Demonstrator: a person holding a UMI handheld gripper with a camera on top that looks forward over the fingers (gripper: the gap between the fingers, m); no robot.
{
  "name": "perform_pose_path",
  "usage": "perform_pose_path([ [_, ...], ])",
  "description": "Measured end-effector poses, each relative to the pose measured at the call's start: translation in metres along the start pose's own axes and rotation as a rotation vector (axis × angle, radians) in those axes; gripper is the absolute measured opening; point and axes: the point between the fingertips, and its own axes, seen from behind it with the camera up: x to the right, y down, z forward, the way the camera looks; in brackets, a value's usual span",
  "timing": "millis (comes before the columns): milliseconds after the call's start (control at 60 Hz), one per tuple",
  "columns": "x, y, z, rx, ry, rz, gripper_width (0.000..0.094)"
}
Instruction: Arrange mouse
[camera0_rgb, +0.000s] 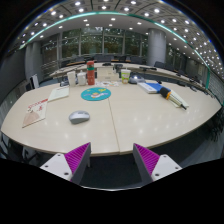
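Note:
A grey mouse (79, 117) lies on the pale round table (130, 120), ahead of my left finger and well beyond it. A round blue mouse mat (96, 95) lies farther back, beyond the mouse toward the table's middle. My gripper (112, 160) is open and empty, held above the table's near edge. Its two fingers with magenta pads (77, 157) stand wide apart with nothing between them.
A booklet (35, 112) lies at the left of the table. Papers (58, 93) lie behind it. A red and green bottle (90, 72) and boxes (122, 74) stand at the back. A blue book and a pen-like thing (172, 97) lie at the right. Chairs and windows lie beyond.

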Motion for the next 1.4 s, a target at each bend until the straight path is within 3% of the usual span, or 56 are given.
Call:
perform_pose_path([
  [233, -0.134, -0.01, 0.094, 0.001, -0.129, 0.0, 0.0855],
  [433, -0.177, -0.03, 0.157, -0.027, -0.119, 0.022, 0.0852],
  [750, -0.181, -0.071, 0.219, -0.038, -0.052, 0.04, 0.0847],
  [867, -0.179, -0.082, 0.236, -0.035, -0.019, 0.035, 0.0706],
  [950, -0.173, -0.087, 0.244, -0.032, 0.013, 0.024, 0.049],
  [1250, -0.178, -0.095, 0.245, -0.043, -0.013, -0.037, 0.0363],
  [1400, -0.198, -0.154, 0.22, 0.038, -0.093, -0.061, 0.0362],
])
